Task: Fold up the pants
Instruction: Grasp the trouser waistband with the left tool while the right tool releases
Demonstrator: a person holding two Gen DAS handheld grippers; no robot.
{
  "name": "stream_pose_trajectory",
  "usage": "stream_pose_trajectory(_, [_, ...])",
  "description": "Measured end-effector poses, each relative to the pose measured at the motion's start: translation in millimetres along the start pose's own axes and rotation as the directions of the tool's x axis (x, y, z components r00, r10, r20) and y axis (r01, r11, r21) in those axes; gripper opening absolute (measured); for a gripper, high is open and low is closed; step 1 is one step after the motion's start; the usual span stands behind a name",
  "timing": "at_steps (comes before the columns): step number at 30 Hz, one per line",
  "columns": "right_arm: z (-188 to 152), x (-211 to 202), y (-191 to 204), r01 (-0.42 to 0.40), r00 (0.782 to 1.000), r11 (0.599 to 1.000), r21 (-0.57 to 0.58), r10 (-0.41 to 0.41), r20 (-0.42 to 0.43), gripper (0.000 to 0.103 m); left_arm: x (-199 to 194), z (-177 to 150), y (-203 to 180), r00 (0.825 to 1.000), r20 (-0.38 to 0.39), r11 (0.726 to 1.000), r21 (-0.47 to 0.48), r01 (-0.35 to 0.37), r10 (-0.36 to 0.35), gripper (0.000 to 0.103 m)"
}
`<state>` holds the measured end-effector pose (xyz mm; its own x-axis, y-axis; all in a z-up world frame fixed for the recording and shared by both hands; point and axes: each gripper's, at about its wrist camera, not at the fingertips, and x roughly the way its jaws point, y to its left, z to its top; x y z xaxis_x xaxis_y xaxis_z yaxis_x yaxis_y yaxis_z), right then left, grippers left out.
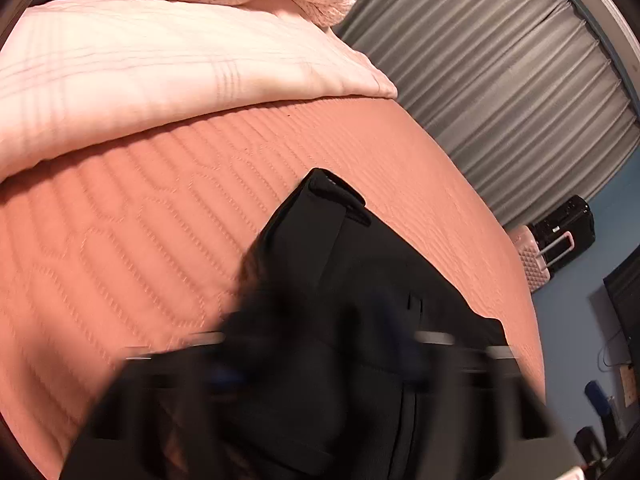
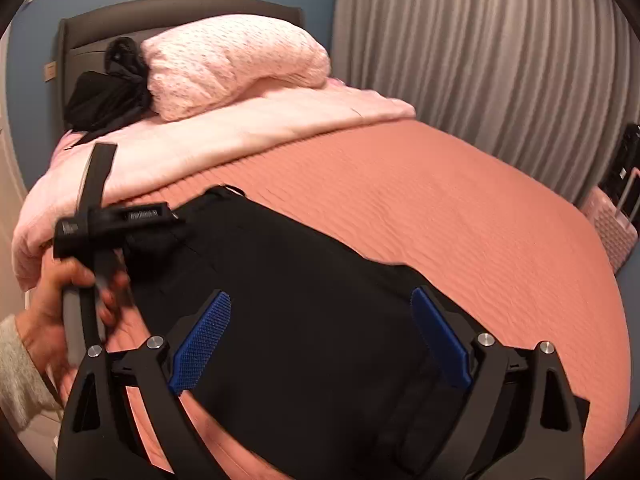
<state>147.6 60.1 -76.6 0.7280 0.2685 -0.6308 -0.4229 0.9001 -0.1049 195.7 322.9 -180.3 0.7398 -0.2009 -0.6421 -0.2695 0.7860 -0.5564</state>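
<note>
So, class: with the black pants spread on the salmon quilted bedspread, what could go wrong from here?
1. The right gripper hovers open over the black pants, so only one side may lift and the fold could skew.
2. The left gripper is motion-blurred; it may have pinched the salmon quilted bedspread too.

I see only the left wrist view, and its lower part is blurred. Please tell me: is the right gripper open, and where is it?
Observer: The right gripper is open, with its blue pads wide apart over the black pants.
Operator: Does it hold any cloth?
Observer: No, nothing is pinched between the pads. The pants lie spread on the orange bedspread.
Operator: And who holds the left gripper?
Observer: A hand in a light knitted sleeve holds the left gripper at the left edge of the pants.
</note>
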Motion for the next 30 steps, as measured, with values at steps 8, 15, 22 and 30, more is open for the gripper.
stream_pose_trajectory(8, [-46.3,-30.6,-97.8,0.192,0.981,0.962,0.193,-0.184,-0.057,0.090,-39.0,-16.2,-124.6,0.993,0.119,0.906,0.420,-0.052,0.002,0.015])
stream_pose_trajectory(15, [-96.2,-83.9,-199.2,0.377,0.926,0.866,0.329,-0.363,-0.107,0.090,-59.3,-94.4,-312.4,0.971,0.052,0.675,0.728,0.123,-0.234,0.015])
stream_pose_trajectory(22, [-161.4,-137.2,-289.1,0.506,0.861,0.758,0.411,-0.474,-0.186,0.090,-4.8,-230.0,-420.2,0.930,-0.240,0.504,0.787,0.355,-0.279,0.015])
stream_pose_trajectory(30, [-221.1,-136.6,-328.5,0.494,0.870,0.749,0.443,-0.422,-0.257,0.090,41.4,-374.6,-426.6,0.924,-0.358,0.316,0.868,0.382,-0.134,0.017])
